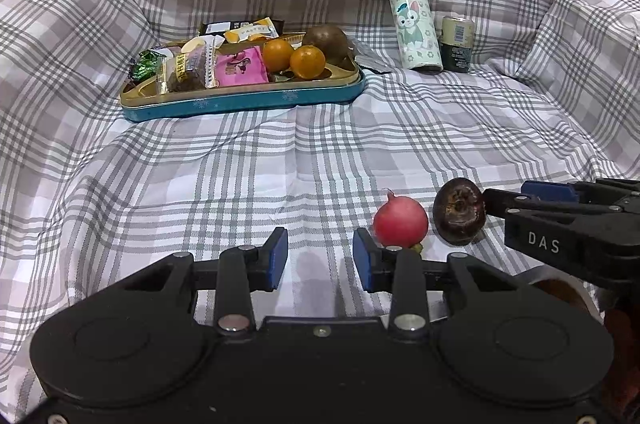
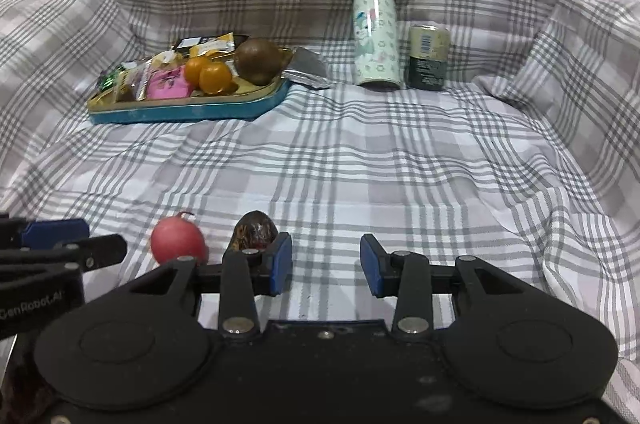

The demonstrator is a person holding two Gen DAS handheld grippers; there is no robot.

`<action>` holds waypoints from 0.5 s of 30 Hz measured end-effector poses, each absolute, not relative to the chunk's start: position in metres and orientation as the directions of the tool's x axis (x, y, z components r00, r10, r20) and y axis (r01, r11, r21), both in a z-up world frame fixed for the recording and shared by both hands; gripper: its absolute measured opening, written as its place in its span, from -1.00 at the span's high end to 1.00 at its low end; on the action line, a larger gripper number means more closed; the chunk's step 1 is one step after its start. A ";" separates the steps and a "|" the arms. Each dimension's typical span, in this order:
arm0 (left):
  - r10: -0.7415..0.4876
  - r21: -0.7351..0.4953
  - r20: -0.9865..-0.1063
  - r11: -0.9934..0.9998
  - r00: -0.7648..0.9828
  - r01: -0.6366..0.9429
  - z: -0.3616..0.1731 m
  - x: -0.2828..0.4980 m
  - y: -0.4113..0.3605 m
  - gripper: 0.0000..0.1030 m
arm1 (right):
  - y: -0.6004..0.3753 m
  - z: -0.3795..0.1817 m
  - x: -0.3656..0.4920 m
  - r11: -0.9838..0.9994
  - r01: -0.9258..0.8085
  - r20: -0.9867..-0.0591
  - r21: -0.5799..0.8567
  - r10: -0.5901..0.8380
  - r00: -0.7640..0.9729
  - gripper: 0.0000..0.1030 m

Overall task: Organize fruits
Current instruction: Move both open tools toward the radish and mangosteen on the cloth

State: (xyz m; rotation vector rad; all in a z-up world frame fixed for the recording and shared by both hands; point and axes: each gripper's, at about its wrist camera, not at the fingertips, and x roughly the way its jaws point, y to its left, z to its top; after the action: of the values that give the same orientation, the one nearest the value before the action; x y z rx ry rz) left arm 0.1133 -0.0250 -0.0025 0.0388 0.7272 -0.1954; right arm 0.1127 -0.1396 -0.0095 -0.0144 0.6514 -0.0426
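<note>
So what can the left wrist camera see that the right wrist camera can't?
Only the left wrist view shows the cartoon cat on the pale green bottle face-on and the "DAS" lettering on the right gripper. Only the right wrist view shows "GenRobot" lettering on the left gripper. Both show the blue snack tin tray, two oranges, the round red fruit and the dark brown fruit.

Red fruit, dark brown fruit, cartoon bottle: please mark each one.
red fruit (image 1: 401, 222), left wrist view, middle of its skin
dark brown fruit (image 1: 459, 211), left wrist view, its front face
cartoon bottle (image 2: 375, 36), right wrist view, mid body
</note>
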 end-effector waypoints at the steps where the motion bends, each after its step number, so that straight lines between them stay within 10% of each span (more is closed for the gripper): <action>1: -0.163 -0.033 -0.663 0.981 0.730 0.189 -0.002 0.113 -0.025 0.14 | -0.139 -0.009 0.112 0.999 0.036 -0.600 -0.032 -0.048 0.798 0.22; 15: -0.174 -0.051 -0.653 0.981 0.737 0.186 0.002 0.112 -0.021 0.14 | -0.130 -0.007 0.110 0.996 -0.062 -0.596 0.063 0.088 0.798 0.21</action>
State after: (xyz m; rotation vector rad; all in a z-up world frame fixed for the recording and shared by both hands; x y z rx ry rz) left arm 0.1124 -0.0214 0.0016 0.0178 0.7148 -0.1974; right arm 0.1098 -0.1295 -0.0067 0.0408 0.6415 0.0806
